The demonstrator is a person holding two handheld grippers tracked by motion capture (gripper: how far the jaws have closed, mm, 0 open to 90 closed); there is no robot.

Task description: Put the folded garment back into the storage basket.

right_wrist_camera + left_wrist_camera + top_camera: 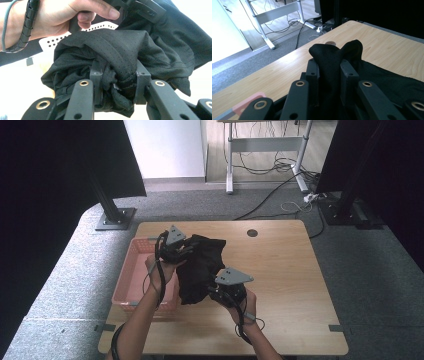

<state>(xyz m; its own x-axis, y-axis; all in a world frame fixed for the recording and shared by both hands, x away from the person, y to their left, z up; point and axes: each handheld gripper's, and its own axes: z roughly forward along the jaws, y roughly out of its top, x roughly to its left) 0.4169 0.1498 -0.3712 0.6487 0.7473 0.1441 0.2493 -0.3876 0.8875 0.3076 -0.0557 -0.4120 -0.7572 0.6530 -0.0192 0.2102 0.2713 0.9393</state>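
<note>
A black mesh garment (200, 265) hangs bunched above the wooden table (280, 270), held between both grippers. My left gripper (186, 251) grips its upper left part; in the left gripper view a fold of the black cloth (332, 60) is pinched between the two jaws. My right gripper (216, 291) holds the garment's lower right edge; in the right gripper view the gathered cloth (117, 57) is clamped between the jaws. The person's left hand (62, 17) shows beyond it.
A pink perforated basket (136, 275) sits on the table's left side, under the left hand. A round cable hole (252, 233) lies near the far edge. Black stands, a desk frame and cables stand on the grey floor beyond.
</note>
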